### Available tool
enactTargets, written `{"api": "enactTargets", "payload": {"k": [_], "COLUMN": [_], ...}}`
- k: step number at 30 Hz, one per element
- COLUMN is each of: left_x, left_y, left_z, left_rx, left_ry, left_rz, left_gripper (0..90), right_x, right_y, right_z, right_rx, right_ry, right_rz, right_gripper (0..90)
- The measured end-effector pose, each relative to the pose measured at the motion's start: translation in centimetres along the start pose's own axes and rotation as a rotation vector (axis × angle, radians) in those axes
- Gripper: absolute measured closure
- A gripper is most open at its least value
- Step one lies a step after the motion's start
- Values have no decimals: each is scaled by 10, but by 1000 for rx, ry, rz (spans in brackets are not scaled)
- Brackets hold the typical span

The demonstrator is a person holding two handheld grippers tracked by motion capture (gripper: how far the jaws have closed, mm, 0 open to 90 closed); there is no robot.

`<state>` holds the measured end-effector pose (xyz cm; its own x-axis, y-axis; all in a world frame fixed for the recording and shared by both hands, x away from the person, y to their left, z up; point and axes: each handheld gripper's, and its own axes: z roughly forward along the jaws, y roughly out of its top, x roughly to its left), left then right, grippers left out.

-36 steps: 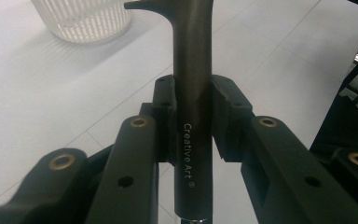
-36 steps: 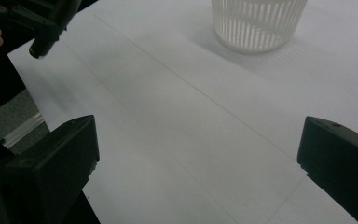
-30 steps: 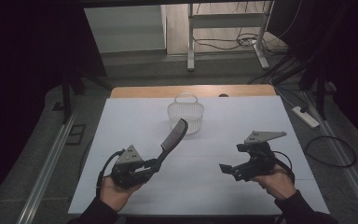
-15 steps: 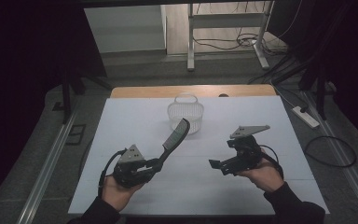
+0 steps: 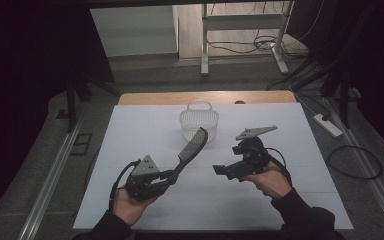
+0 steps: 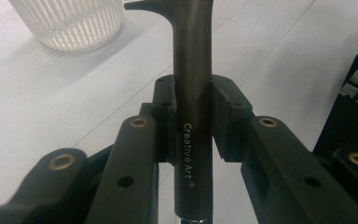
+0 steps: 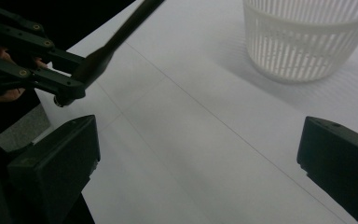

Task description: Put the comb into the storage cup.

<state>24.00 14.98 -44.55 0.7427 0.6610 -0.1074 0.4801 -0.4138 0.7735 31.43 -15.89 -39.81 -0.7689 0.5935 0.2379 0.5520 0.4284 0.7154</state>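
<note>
The white table (image 5: 145,145) carries everything here, and the white slotted basket (image 5: 199,120) stands upright toward its far edge, at about twelve o'clock from the two hands. The left gripper (image 5: 172,175) sits at roughly seven o'clock from the basket, clenched on the handle of a dark hairbrush (image 5: 192,144); in the left gripper view the pads press on both sides of the handle (image 6: 193,135), which bears the lettering "Creative Art", so the grip looks square and firm. The brush rises tilted from the jaws toward one o'clock, its head hanging just beside the near wall of the basket, though whether it touches the wall is hard to tell from above. The right gripper (image 5: 220,170) is at about five o'clock from the basket, well apart from it, its jaws spread wide with nothing between them, pointing toward the brush at nine o'clock. The step in hand looks like getting the brush into the basket, possibly with a handover first. To do it well, the left hand should lift the head above the rim before moving toward twelve o'clock, so the brush does not shove the light basket along. If the right gripper takes over, it should close on the bare handle above the left pads before those let go.
</note>
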Motion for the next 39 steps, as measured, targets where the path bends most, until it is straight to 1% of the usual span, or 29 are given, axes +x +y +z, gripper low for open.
{"api": "enactTargets", "payload": {"k": [5,7,8,9,10,12,14,18,23,26,29,31,35,37,39], "left_x": [-1,-2,-3,-3,-4,-5,-5,-4,-6,-6,-7,-8,-10,-11,-11], "left_y": [1,1,1,2,2,2,2,2,3,3,4,4,5,5,5], "left_z": [1,2,3,3,3,4,4,5,6,6,7,7,6,6,7], "left_rx": [1,4,4,6,9,10,11,10,10,10,10,13,10,10,13], "left_ry": [4,8,10,11,8,10,8,7,3,3,4,3,7,11,11], "left_rz": [8,17,22,29,36,41,40,38,42,47,52,56,68,73,76], "left_gripper": [724,724,724,724,724,724,724,724,724,724,724,724,724,724,724], "right_x": [2,2,2,2,2,2,2,1,-2,-3,-2,-2,-3,-4,-4], "right_y": [8,12,12,13,16,17,20,24,30,34,38,40,43,43,44], "right_z": [4,7,7,8,11,12,15,19,23,26,29,31,34,34,35], "right_rx": [-13,-17,-17,-14,0,2,-1,4,-1,1,13,17,24,28,33], "right_ry": [33,49,49,53,56,58,69,87,121,124,106,104,109,124,129], "right_rz": [8,20,20,23,30,33,49,57,90,94,89,90,99,106,108], "right_gripper": [0,0,0,0,0,0,0,0,0,0,0,0,0,0,0]}}
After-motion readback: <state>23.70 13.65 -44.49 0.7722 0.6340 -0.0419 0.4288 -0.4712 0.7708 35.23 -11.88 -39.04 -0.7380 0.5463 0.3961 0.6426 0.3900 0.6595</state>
